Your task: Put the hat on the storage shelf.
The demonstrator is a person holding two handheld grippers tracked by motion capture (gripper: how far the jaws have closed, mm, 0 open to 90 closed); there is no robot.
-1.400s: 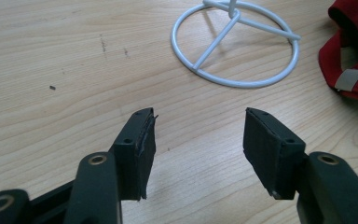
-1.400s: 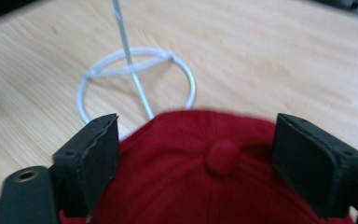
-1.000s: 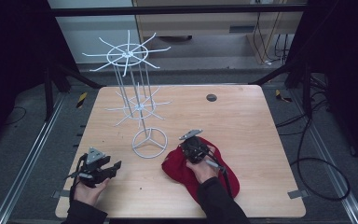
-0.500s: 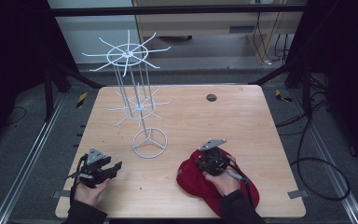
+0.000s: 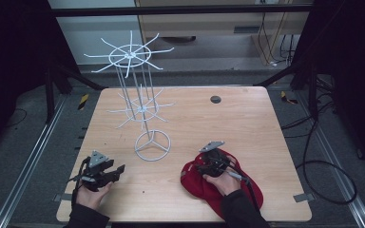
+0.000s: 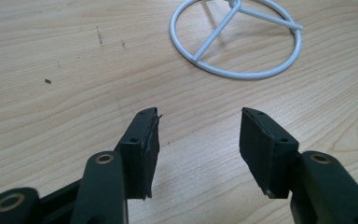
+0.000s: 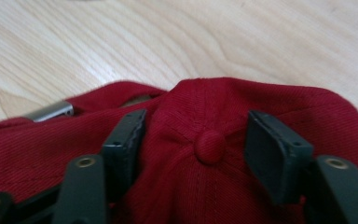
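One red cap [image 5: 204,183], one wire rack [image 5: 142,109] (two-tiered).

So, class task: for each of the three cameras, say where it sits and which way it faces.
High view: above the table's near edge, facing forward and down; both forearms show.
Left gripper view: rides the left gripper, facing the white rack's ring base.
Right gripper view: rides the right gripper, jaws open around the red cap.
Shared: the high view also shows rack base and cap.

Light wooden table [image 5: 247,123], rounded corners, small dark round disc [image 5: 215,99] near far edge. Grey carpet floor [image 5: 33,156] all round. Metal rails [image 5: 24,175] flank both sides. Black cables [image 5: 323,166] coil at right. Black frame bars [image 5: 171,9] overhead; pale wall panel [image 5: 90,28] behind.
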